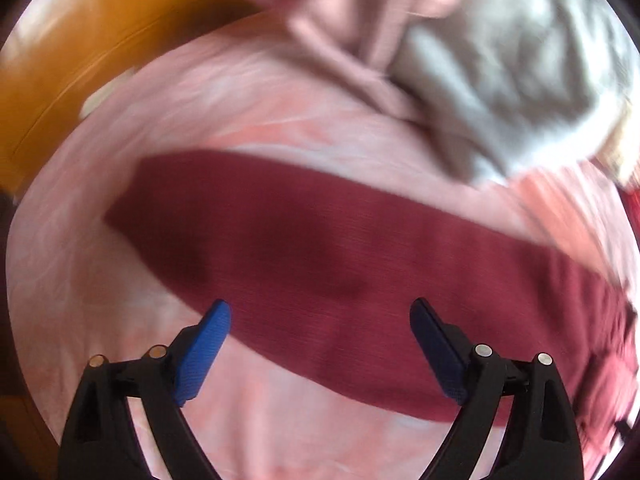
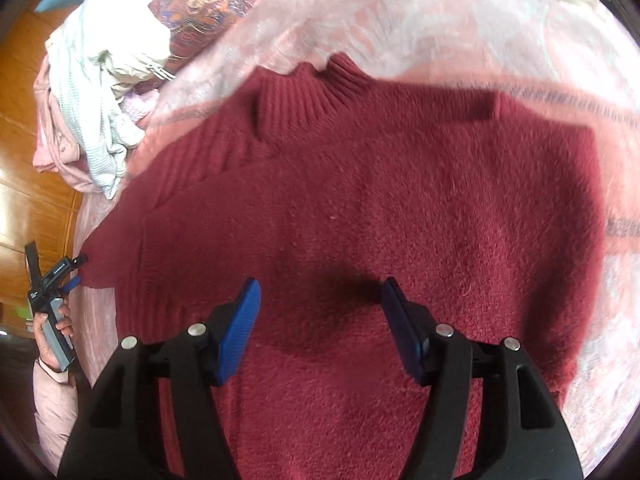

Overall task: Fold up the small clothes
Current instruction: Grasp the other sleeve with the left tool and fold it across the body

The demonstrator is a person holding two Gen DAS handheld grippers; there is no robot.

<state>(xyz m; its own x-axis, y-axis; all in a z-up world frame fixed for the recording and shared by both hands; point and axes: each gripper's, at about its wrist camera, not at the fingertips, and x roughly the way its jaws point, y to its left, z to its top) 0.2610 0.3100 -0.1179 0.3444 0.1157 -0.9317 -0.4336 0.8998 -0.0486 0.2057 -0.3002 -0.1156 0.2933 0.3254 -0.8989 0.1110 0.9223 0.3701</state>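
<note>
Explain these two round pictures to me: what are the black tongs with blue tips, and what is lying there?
No robot here: a person holds a two-finger gripper in each hand, each with a wide-angle camera looking along its fingers. One picture is from the left gripper, blurred; the other from the right gripper. Both are open and hold nothing. Below them a red sweater lies spread on a pink blanket, with a pile of clothes at its edge. The right view also shows the left hand.

A bedroom in a home: a bed [image 2: 420, 32] with a pink patterned cover carries a heap of clothes [image 2: 100, 92] at its far left corner, a floral pillow [image 2: 208, 4] beside them, and wooden floorboards [image 2: 36, 184] run along its left edge.
</note>
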